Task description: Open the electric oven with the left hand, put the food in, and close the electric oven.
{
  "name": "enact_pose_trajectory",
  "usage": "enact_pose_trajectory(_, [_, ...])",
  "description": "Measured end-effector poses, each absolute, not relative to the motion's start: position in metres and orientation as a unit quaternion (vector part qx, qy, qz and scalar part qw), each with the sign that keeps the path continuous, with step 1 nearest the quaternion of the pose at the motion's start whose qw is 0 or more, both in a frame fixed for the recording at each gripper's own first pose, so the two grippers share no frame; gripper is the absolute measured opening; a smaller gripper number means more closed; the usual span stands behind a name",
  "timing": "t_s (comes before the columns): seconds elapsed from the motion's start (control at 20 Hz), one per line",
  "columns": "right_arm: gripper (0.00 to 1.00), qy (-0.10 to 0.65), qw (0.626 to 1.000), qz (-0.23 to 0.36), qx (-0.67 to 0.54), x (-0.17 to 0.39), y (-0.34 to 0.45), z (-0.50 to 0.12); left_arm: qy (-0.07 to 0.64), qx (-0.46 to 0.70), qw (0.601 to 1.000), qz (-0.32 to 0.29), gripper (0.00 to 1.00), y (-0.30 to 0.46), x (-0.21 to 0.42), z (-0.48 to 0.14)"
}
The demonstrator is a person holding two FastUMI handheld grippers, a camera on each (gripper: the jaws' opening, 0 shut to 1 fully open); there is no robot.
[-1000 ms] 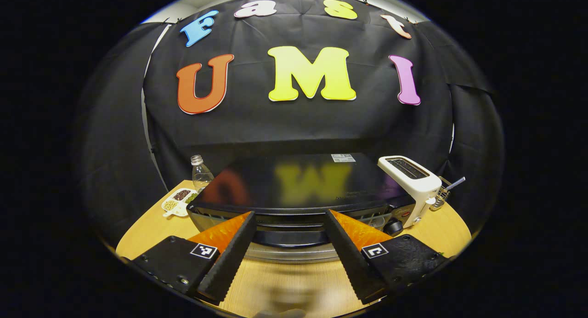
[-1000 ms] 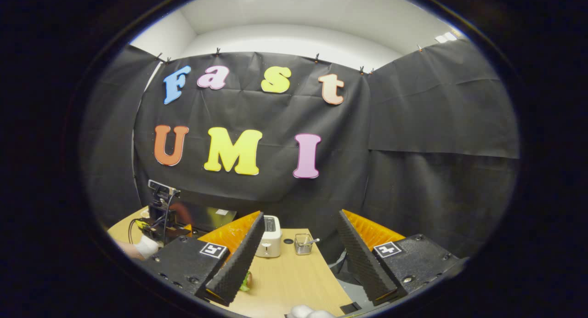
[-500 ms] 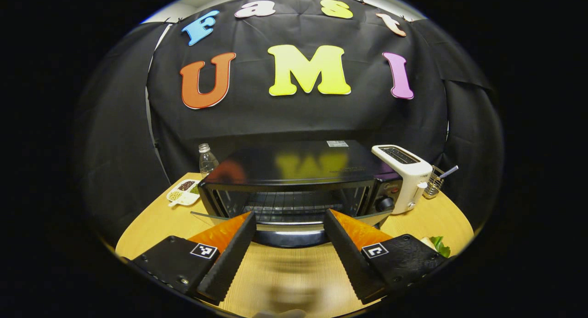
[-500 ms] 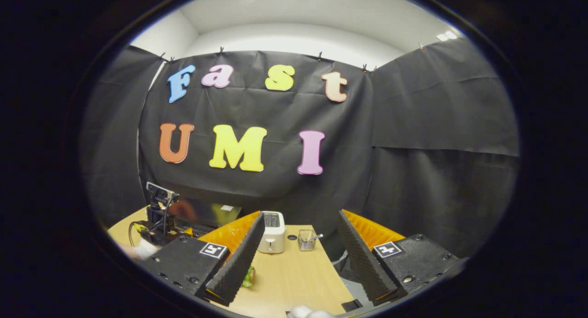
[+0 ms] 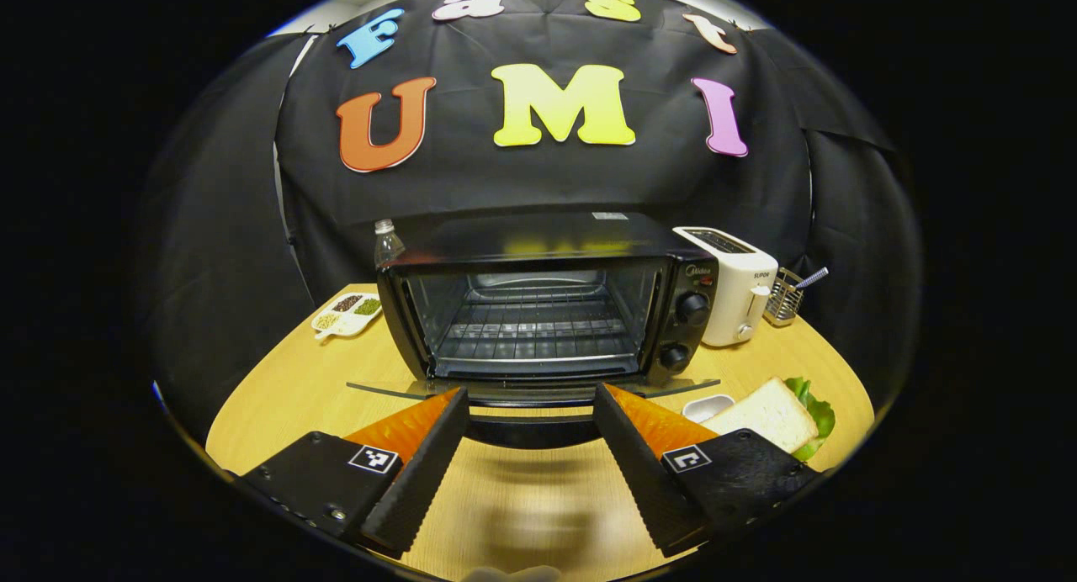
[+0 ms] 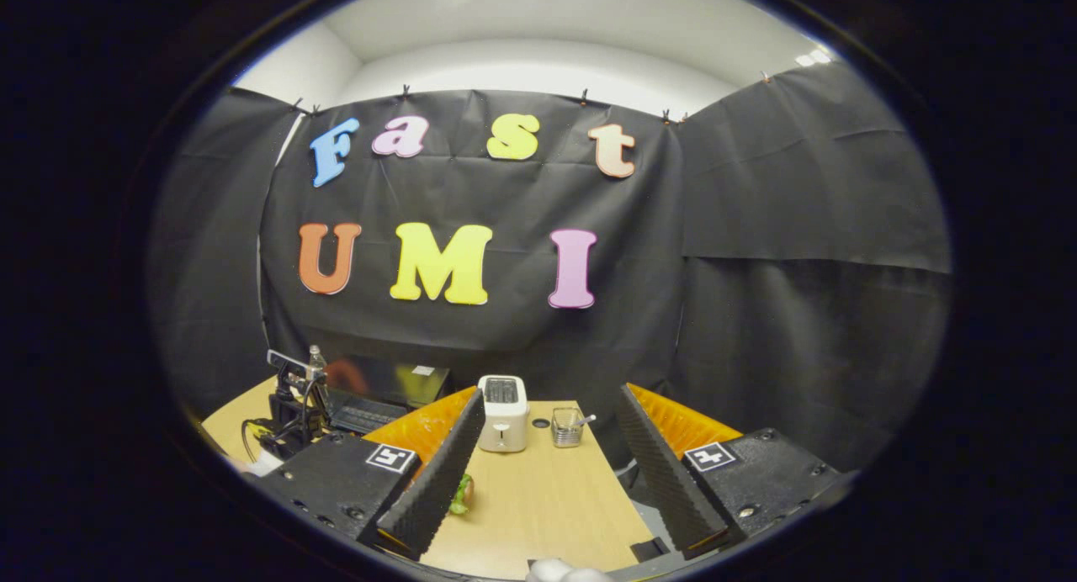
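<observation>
Oven (image 5: 538, 313) stands open, door (image 5: 530, 390) dropped flat; left gripper (image 5: 530, 447) spread wide just near of it, empty; right gripper (image 6: 547, 473) spread too; sandwich (image 5: 774, 418), probably on a plate, right of the door

Oven (image 5: 538, 309): door (image 5: 530, 390) dropped flat, mouth unblocked, bare rack inside. Door's front edge lies between the wide-apart fingers of the left gripper (image 5: 528, 464). Toaster (image 5: 730, 283) crowds the oven's right side; sandwich (image 5: 770, 414) beside the door's right corner. Bare table (image 6: 538, 498) ahead of the spread right gripper (image 6: 547, 481).
</observation>
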State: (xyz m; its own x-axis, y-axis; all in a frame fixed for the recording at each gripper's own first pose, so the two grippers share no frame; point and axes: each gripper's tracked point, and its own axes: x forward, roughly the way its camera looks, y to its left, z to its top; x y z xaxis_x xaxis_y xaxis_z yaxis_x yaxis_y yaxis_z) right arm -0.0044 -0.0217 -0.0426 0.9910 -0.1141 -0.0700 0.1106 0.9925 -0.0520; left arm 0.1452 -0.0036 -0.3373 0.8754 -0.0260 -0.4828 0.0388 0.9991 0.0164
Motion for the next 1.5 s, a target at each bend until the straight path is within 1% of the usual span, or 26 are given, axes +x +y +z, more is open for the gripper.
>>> enact_pose_trajectory(0.05, [1.00,0.038,0.997,-0.056,-0.024,-0.005,-0.022,-0.044,0.251,0.014,0.968,-0.017,0.99,-0.004,0.142,-0.340])
enact_pose_trajectory(0.1, [0.92,0.041,0.997,-0.057,-0.024,-0.006,-0.023,-0.046,0.253,0.015,0.967,-0.017,0.98,-0.004,0.140,-0.343])
enact_pose_trajectory(0.15, [1.00,0.042,0.997,-0.057,-0.024,-0.006,-0.022,-0.047,0.255,0.014,0.967,-0.018,0.99,-0.004,0.137,-0.347])
enact_pose_trajectory(0.2, [0.92,0.044,0.997,-0.058,-0.025,-0.005,-0.022,-0.049,0.258,0.013,0.966,-0.019,0.99,-0.004,0.133,-0.351])
enact_pose_trajectory(0.25, [0.92,0.046,0.997,-0.058,-0.026,-0.005,-0.023,-0.052,0.262,0.010,0.965,-0.019,0.99,-0.005,0.129,-0.355])
enact_pose_trajectory(0.3, [1.00,0.049,0.997,-0.059,-0.026,-0.005,-0.024,-0.054,0.268,0.006,0.963,-0.019,0.98,-0.004,0.125,-0.361])
enact_pose_trajectory(0.35, [1.00,0.051,0.997,-0.059,-0.027,-0.006,-0.025,-0.056,0.274,0.000,0.961,-0.019,0.98,-0.005,0.121,-0.366])
enact_pose_trajectory(0.4, [0.92,0.052,0.997,-0.060,-0.026,-0.006,-0.024,-0.057,0.283,-0.005,0.959,-0.021,0.98,-0.005,0.117,-0.374])
enact_pose_trajectory(0.45, [0.92,0.054,0.996,-0.059,-0.025,-0.005,-0.024,-0.058,0.292,-0.006,0.956,-0.022,0.97,-0.006,0.113,-0.383])
enact_pose_trajectory(0.5, [1.00,0.056,0.996,-0.059,-0.025,-0.004,-0.023,-0.061,0.300,-0.006,0.954,-0.024,0.96,-0.008,0.108,-0.390])
enact_pose_trajectory(0.55, [0.92,0.058,0.996,-0.059,-0.025,-0.003,-0.024,-0.063,0.309,-0.006,0.951,-0.026,0.96,-0.009,0.104,-0.397])
enact_pose_trajectory(0.75, [0.92,0.067,0.996,-0.060,-0.027,-0.002,-0.024,-0.070,0.342,-0.015,0.939,-0.026,0.94,-0.008,0.096,-0.429])
enact_pose_trajectory(0.8, [1.00,0.068,0.995,-0.062,-0.028,-0.001,-0.025,-0.072,0.349,-0.016,0.937,-0.025,0.95,-0.007,0.093,-0.435])
enact_pose_trajectory(0.85, [0.92,0.070,0.995,-0.062,-0.029,-0.001,-0.026,-0.073,0.352,-0.021,0.935,-0.024,0.88,-0.008,0.092,-0.438])
enact_pose_trajectory(0.9, [0.92,0.073,0.995,-0.065,-0.030,0.000,-0.028,-0.074,0.354,-0.024,0.934,-0.026,0.96,-0.009,0.093,-0.440])
enact_pose_trajectory(1.05, [0.92,0.079,0.994,-0.067,-0.030,0.002,-0.030,-0.081,0.360,-0.018,0.932,-0.029,0.94,-0.010,0.091,-0.446])
enact_pose_trajectory(1.1, [1.00,0.082,0.994,-0.068,-0.030,0.004,-0.031,-0.083,0.362,-0.021,0.932,-0.027,0.94,-0.011,0.091,-0.446])
enact_pose_trajectory(1.15, [0.92,0.084,0.994,-0.069,-0.029,0.005,-0.032,-0.084,0.359,-0.021,0.933,-0.026,0.95,-0.010,0.094,-0.444])
enact_pose_trajectory(1.2, [0.92,0.085,0.994,-0.069,-0.027,0.005,-0.032,-0.084,0.357,-0.021,0.933,-0.026,0.94,-0.009,0.094,-0.442])
enact_pose_trajectory(1.25, [1.00,0.085,0.994,-0.069,-0.025,0.007,-0.033,-0.084,0.355,-0.019,0.934,-0.025,0.94,-0.009,0.096,-0.439])
enact_pose_trajectory(1.35, [1.00,0.082,0.994,-0.070,-0.025,0.011,-0.032,-0.081,0.344,-0.014,0.938,-0.026,0.93,-0.009,0.095,-0.430])
enact_pose_trajectory(1.4, [0.92,0.080,0.994,-0.071,-0.027,0.012,-0.032,-0.078,0.341,-0.011,0.940,-0.025,0.93,-0.008,0.094,-0.428])
enact_pose_trajectory(1.5, [0.92,0.077,0.994,-0.071,-0.032,0.013,-0.031,-0.077,0.325,-0.017,0.945,-0.028,0.93,-0.008,0.093,-0.412])
